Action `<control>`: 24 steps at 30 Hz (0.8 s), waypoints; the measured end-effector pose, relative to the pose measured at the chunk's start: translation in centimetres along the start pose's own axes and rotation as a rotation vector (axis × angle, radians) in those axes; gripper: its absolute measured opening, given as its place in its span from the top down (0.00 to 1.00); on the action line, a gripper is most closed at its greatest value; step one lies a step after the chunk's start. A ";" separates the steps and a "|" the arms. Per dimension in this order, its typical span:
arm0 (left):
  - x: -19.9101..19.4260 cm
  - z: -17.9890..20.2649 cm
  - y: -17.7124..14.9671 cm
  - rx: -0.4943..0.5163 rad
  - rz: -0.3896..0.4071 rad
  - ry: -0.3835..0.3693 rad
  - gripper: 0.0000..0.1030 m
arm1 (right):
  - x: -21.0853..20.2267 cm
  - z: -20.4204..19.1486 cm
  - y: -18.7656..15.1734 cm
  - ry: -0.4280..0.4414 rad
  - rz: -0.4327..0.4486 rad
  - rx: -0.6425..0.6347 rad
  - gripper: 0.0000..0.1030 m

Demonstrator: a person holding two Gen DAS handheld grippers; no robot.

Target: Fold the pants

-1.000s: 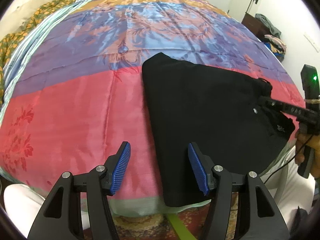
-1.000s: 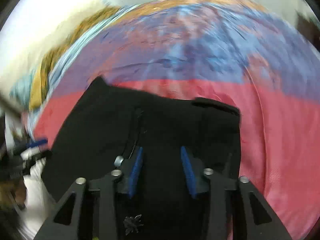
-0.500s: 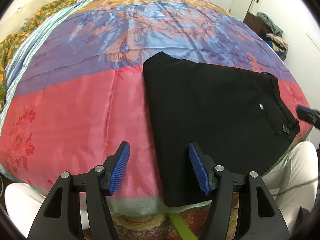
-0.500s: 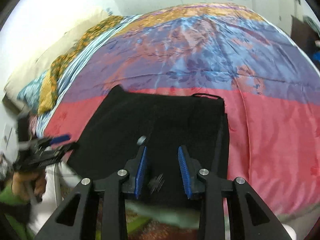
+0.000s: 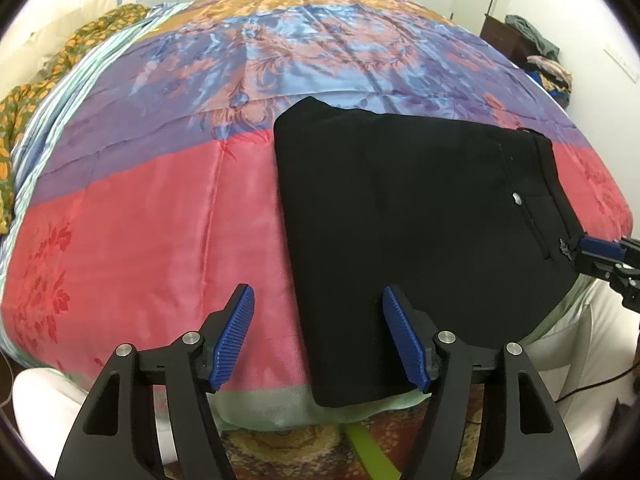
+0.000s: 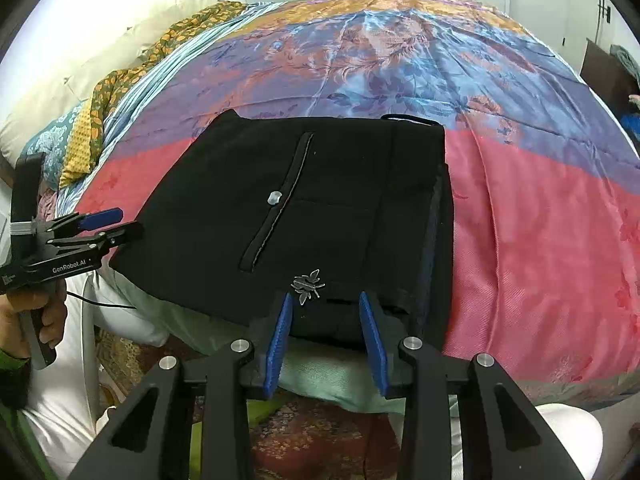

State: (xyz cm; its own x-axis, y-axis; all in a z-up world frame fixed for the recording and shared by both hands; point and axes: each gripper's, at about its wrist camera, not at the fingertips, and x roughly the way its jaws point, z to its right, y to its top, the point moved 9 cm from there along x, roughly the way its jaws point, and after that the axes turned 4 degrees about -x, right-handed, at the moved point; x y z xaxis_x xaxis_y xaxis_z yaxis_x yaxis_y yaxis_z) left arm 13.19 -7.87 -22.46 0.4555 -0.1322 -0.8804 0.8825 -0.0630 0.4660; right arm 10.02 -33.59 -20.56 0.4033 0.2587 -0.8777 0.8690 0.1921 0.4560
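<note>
The black pants (image 5: 408, 216) lie folded into a flat, roughly square packet at the near edge of the bed, on the red band of the satin bedspread (image 5: 152, 216), with one corner reaching over the bed's edge above the patterned rug (image 6: 312, 436). A back pocket slit with a small pale button (image 6: 275, 197) and a silver insect-shaped emblem (image 6: 307, 285) face up; the waistband runs along the packet's right side. The left tool (image 5: 318, 340) hovers above the packet's left edge, its jaws wide and just now opening further, one blue pad over the bedspread, the other over the cloth, gripping nothing. The right tool (image 6: 325, 340) hangs over the near edge by the emblem, jaws narrowly apart and likewise just opening, holding nothing.
</note>
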 end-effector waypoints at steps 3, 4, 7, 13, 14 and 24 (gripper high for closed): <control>0.0 0.0 0.0 0.002 0.000 0.001 0.33 | 0.1 0.1 -0.1 -0.002 0.005 0.017 0.64; 0.0 0.0 0.0 0.001 0.000 0.001 0.33 | 0.1 0.1 -0.1 -0.006 0.006 0.019 0.64; 0.0 0.0 -0.1 0.002 0.001 0.001 0.31 | 0.3 0.1 -0.1 -0.017 0.005 0.018 0.64; 0.3 -0.1 -0.4 -0.008 0.005 -0.004 0.24 | 0.8 -0.3 -0.3 -0.005 -0.003 0.014 0.54; 0.5 -0.1 -0.5 -0.014 0.003 -0.016 0.23 | 0.9 -0.4 -0.3 -0.003 -0.003 0.011 0.53; 1.1 -0.4 -1.2 -0.031 0.021 -0.055 0.15 | 1.2 -0.4 -0.4 -0.003 -0.010 0.016 0.52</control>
State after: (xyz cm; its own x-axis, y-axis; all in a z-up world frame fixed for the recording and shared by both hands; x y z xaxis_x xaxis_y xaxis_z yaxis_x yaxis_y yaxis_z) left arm 12.66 -7.55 -24.03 0.4671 -0.1878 -0.8640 0.8766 -0.0291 0.4803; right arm 10.03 -32.97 -21.76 0.3955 0.2536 -0.8827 0.8774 0.1797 0.4448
